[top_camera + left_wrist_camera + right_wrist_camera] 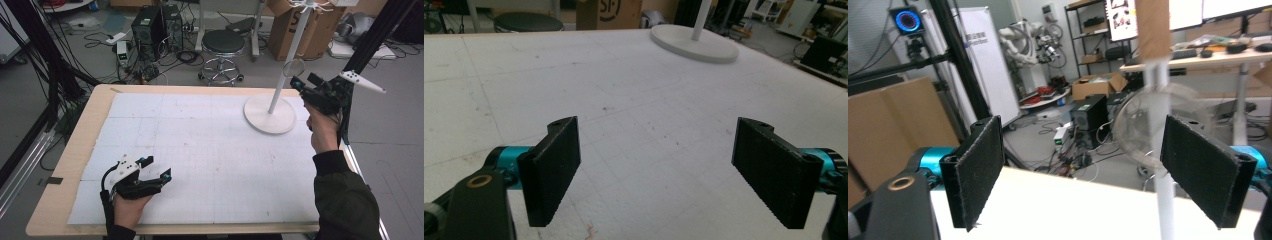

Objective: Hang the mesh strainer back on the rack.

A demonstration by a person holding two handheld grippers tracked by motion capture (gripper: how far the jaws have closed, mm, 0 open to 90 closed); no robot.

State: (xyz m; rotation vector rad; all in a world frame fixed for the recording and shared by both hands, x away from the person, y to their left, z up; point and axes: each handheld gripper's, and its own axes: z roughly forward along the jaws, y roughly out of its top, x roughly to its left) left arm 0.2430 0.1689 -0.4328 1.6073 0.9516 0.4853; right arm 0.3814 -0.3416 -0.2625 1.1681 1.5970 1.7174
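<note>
Clear round disc (293, 67) is what the work is about. It sits up high beside the white pole of the stand (278, 95), at the far right of the table. From the right gripper view the disc (1158, 125) looks blurry and see-through, so I cannot tell what it hangs on.

The right gripper (305, 80) is up in the air just beside the disc. Its jaws stand wide apart, and its pads (979, 170) hold nothing. The disc shows in the gap ahead of them, and I do not see a pad pressing on it.

The left gripper (156, 167) rests low on the white mat (200, 150), near the person, well away from the stand. Its jaws are wide too, with only bare mat between them.

I think the step in hand is the careful part right at the disc. To do it well:

- Move the right hand slowly. The disc looks light and could swing or drop at a small bump.
- Keep the jaws wide while they are near the disc, so no pad clips its edge.
- Stay off the thin pole. A push up high could make the stand tip on its round base (270, 120).
- Come in or go out in a straight line, not sideways.
- Leave the left hand down where it is. It is out of the way there.
</note>
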